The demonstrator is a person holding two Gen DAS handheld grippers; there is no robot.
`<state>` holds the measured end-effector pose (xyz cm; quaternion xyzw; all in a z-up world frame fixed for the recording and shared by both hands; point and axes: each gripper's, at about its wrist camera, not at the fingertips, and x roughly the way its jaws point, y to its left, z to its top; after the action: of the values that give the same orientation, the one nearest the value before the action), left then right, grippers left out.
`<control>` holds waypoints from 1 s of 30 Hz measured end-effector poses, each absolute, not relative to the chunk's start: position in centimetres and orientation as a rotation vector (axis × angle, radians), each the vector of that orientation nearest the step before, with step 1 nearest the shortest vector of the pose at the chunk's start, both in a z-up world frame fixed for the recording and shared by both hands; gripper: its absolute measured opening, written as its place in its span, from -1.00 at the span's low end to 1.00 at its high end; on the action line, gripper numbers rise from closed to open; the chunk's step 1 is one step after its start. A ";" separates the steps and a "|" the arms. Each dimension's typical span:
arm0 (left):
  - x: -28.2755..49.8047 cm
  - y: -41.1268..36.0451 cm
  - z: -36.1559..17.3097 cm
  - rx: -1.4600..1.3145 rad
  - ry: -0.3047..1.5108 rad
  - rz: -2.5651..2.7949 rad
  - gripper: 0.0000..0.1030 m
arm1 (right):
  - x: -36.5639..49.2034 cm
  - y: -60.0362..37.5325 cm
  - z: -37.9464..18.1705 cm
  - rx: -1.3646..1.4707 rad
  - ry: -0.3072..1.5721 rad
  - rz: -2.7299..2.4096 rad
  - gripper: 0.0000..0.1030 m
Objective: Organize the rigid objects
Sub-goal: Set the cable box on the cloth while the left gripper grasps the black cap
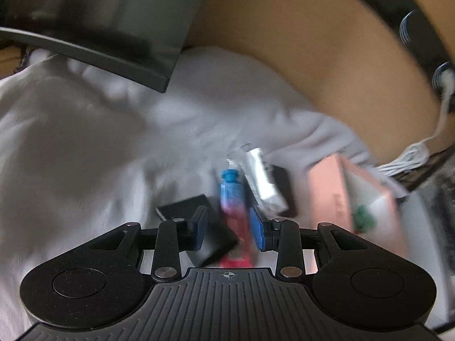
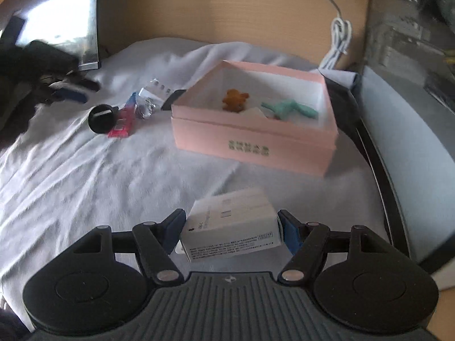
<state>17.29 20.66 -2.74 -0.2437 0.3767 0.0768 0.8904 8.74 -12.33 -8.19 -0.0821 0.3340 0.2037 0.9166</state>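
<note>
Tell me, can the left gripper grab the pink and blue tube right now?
Probably yes. The left gripper is open with the tube lying between its fingers, though a black card lies right alongside.

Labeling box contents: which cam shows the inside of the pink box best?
Right wrist: the pink box sits open and sharp, with an orange toy and teal toy inside. Left wrist catches only a blurred side of it, interior mostly hidden.

a home desk corner, by the look of it: a rumpled white cloth covers the counter, a dark monitor stands at the back against a tan wall, a coiled white cable hangs there, and small household odds lie about.
</note>
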 end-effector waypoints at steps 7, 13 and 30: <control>19.6 19.2 -4.4 -0.333 0.866 0.274 -0.08 | 8.0 -14.0 -10.5 -0.137 0.754 0.388 0.46; 20.9 19.5 -5.1 -0.304 0.875 0.314 -0.04 | 7.6 -14.1 -10.9 -0.134 0.728 0.372 0.57; 17.9 19.9 -6.0 -0.251 0.786 0.181 -0.72 | 8.5 -13.1 -11.1 -0.160 0.781 0.424 1.00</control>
<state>17.89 19.91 -6.03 -0.1216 0.3813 0.0878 0.9122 8.47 -13.12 -11.10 -0.0772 0.3774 0.2051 0.8998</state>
